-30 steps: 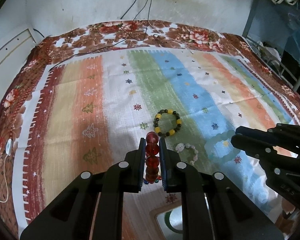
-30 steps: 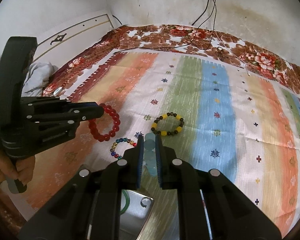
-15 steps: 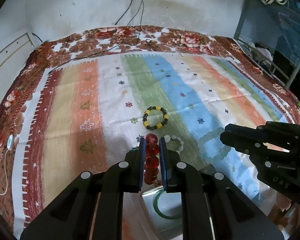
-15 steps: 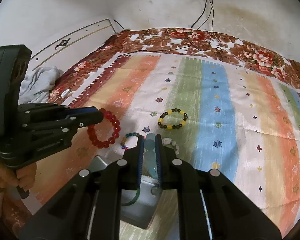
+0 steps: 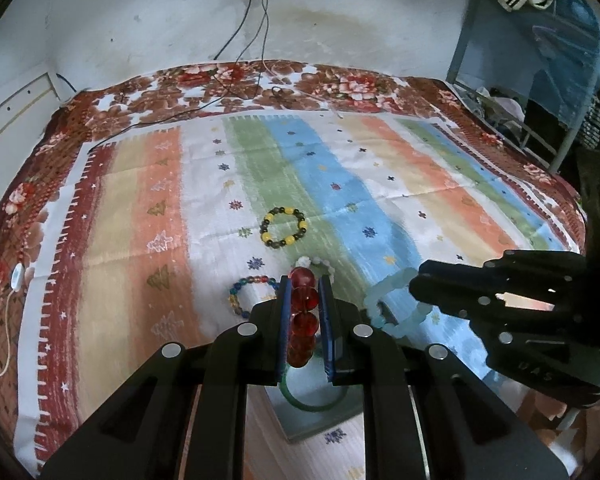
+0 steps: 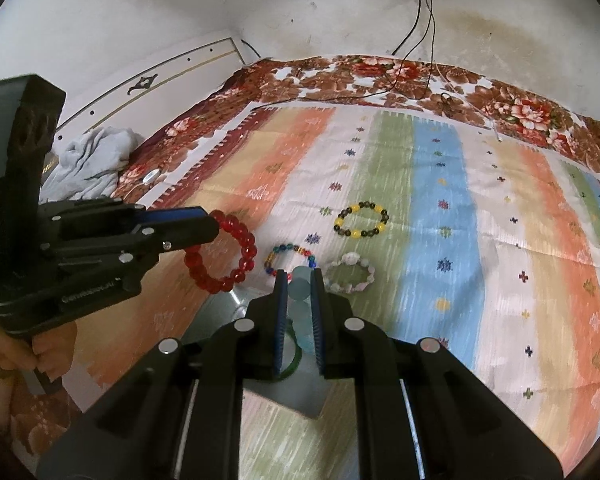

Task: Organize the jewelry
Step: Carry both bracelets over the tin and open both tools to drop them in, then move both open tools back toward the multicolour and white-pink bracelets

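The left hand-held gripper (image 6: 204, 228) is clamped on a red bead bracelet (image 6: 220, 256), which hangs above the near left part of the striped bed cover (image 6: 440, 200). Below it, a grey metal tray (image 5: 320, 416) lies on the bed with a green bangle (image 5: 296, 402) inside. Just beyond the tray, on the cover, lie a multicoloured bead bracelet (image 6: 288, 258), a white bead bracelet (image 6: 350, 272), and farther off a yellow-and-dark bracelet (image 6: 362, 220). The right hand-held gripper (image 6: 300, 280) pinches a pale blue bracelet (image 5: 396, 304) above the tray.
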`<state>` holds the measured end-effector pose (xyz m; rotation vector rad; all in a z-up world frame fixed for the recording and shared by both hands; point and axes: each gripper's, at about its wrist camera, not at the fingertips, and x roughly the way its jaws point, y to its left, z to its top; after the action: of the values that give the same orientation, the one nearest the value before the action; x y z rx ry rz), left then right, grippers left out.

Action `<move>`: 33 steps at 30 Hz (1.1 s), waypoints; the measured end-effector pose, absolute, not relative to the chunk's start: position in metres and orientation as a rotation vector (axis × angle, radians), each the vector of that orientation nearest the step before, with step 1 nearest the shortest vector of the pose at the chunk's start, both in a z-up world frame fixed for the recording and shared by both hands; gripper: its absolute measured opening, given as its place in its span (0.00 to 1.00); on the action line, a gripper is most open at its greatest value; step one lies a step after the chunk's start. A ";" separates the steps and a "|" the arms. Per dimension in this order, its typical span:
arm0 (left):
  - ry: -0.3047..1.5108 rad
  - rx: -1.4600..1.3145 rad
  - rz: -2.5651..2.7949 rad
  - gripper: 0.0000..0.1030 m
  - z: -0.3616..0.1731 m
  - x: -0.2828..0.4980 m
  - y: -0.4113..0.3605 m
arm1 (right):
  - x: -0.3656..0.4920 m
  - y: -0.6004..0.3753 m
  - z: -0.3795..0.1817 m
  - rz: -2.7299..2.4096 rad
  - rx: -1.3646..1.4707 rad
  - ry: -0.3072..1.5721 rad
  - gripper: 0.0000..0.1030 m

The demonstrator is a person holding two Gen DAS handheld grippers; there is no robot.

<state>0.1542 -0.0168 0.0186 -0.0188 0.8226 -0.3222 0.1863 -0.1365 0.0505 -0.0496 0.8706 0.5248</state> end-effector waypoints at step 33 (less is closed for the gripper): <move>0.867 -0.084 -0.229 0.49 0.002 0.149 0.007 | 0.184 -0.149 0.036 0.462 -0.030 0.912 0.46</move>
<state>0.1490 0.0065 0.0019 -0.0841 0.8672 -0.2291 0.1843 -0.1495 0.0358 -0.0300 0.9118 0.4617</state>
